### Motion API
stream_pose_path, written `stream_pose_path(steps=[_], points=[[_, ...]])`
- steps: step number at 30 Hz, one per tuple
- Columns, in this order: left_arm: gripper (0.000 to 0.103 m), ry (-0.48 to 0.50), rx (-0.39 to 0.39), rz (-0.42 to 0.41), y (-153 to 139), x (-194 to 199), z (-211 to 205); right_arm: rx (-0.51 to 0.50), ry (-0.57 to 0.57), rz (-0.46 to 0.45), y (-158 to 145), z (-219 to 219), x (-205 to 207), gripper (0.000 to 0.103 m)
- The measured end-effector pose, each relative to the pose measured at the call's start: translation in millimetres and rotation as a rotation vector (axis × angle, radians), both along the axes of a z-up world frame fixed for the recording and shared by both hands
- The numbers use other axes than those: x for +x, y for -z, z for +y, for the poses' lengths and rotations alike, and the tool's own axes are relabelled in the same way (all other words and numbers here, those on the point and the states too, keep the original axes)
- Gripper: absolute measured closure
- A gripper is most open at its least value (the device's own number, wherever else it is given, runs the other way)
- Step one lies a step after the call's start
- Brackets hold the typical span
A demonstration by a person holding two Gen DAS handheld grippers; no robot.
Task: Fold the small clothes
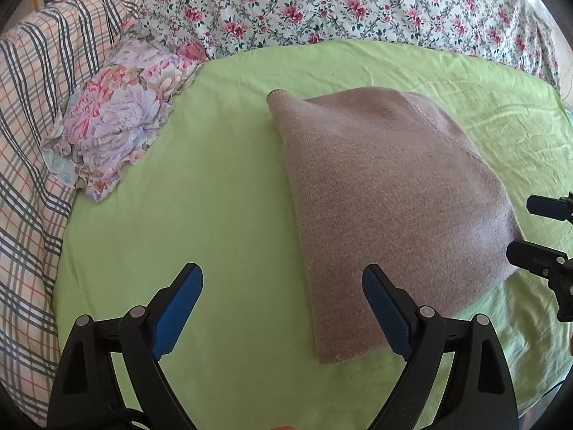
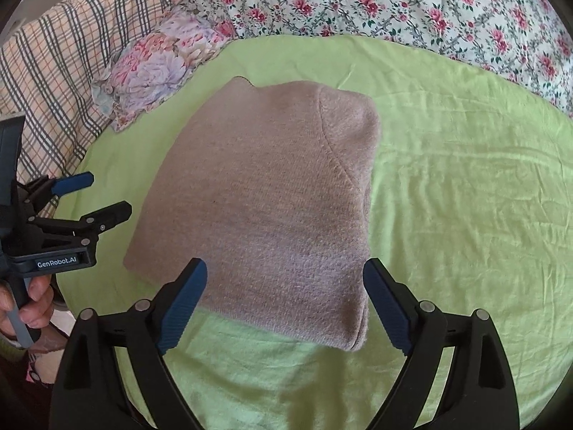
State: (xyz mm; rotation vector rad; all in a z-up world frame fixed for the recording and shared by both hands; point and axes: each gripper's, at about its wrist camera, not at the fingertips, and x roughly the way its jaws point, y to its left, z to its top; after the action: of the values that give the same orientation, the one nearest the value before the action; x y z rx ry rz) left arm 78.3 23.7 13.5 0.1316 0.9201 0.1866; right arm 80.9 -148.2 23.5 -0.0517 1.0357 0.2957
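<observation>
A folded taupe knit garment (image 2: 265,200) lies flat on a lime-green sheet (image 2: 447,186), its long axis running away from both cameras toward the flowered bedding (image 2: 394,3); its near hem sits just ahead of the right gripper (image 2: 284,304), almost centred between the blue pads, so the right hand looks the nearer; the left gripper (image 1: 283,308) stands off the garment's left edge, with only its right finger over the cloth's near corner; both pairs of jaws are spread wide and hold nothing, with no pad seen pressing on the knit; a ruffled floral pillow (image 1: 111,125) rests beyond, by a plaid blanket (image 1: 32,114).
</observation>
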Motion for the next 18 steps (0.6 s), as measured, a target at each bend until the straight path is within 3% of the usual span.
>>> stream_pose_path(steps=[10,18], points=[[0.008,0.031,0.025,-0.026,-1.0,-2.4,-4.2,-0.026,-0.021,0.005,2.9,2.9,3.0,0.013],[0.007,0.024,-0.083,-0.022,9.0,5.6,5.2,-0.005,0.014,0.021,13.7,2.0,10.9,0.013]])
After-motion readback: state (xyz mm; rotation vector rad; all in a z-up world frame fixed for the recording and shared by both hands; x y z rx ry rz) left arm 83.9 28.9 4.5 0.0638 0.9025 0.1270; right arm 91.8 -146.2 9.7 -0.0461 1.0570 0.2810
